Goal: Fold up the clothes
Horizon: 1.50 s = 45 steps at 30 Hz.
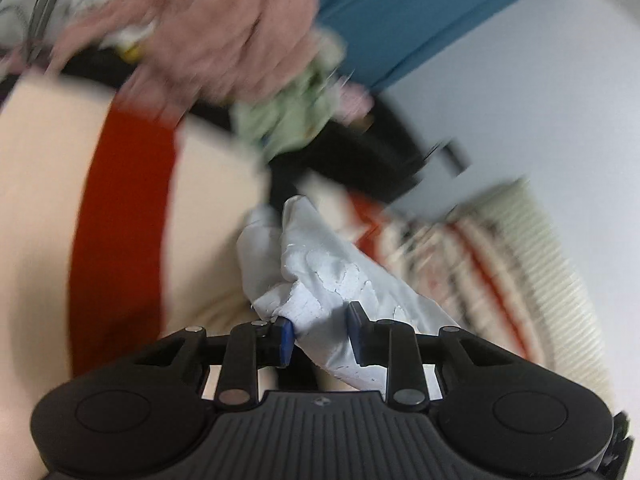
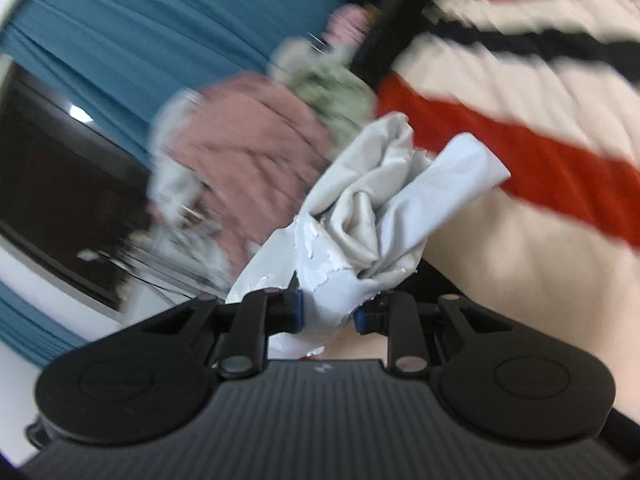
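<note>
A pale grey garment with a cracked white print (image 1: pixel 320 272) is bunched between the blue pads of my left gripper (image 1: pixel 320 334), which is shut on it. The same grey garment (image 2: pixel 372 208) is crumpled between the pads of my right gripper (image 2: pixel 328 314), which is also shut on it. It hangs lifted above a cream cloth with red and black stripes (image 1: pixel 124 208), which also shows in the right wrist view (image 2: pixel 520 160). Both views are blurred by motion.
A pile of pink clothes (image 1: pixel 224 28) and green clothes (image 1: pixel 292 120) lies beyond, also in the right wrist view (image 2: pixel 248 148). A blue curtain (image 2: pixel 140 32) and a dark window (image 2: pixel 60 208) stand behind. A white wall (image 1: pixel 540 80) is at the right.
</note>
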Each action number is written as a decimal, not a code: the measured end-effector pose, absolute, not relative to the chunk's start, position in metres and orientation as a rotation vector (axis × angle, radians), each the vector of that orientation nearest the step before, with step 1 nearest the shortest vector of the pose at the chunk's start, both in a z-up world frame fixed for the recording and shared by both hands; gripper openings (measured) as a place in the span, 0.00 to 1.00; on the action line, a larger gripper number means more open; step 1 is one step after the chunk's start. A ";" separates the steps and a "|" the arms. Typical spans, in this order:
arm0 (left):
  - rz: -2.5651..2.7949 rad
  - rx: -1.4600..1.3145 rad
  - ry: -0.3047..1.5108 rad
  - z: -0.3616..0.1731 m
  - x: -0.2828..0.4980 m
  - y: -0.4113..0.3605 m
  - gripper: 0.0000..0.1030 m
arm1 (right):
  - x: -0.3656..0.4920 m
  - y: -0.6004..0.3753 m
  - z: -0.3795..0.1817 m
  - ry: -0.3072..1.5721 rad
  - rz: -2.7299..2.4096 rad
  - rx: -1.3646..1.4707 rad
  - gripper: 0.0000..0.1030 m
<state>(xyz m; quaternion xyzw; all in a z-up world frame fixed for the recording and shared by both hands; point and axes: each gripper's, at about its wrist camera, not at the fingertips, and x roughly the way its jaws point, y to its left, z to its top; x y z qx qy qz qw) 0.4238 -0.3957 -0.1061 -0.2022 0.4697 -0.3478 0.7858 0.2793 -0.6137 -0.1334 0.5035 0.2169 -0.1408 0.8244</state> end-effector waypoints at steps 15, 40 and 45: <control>-0.784 -0.154 0.964 -0.074 0.309 -0.347 0.57 | 0.211 -0.542 -0.128 0.695 -0.413 0.932 0.28; -0.716 0.088 0.368 0.156 0.005 -0.141 1.00 | -0.020 -0.328 0.079 0.268 -0.286 0.345 0.83; -0.715 0.109 0.310 0.140 -0.036 -0.117 1.00 | -0.034 -0.300 0.054 0.231 -0.297 0.307 0.83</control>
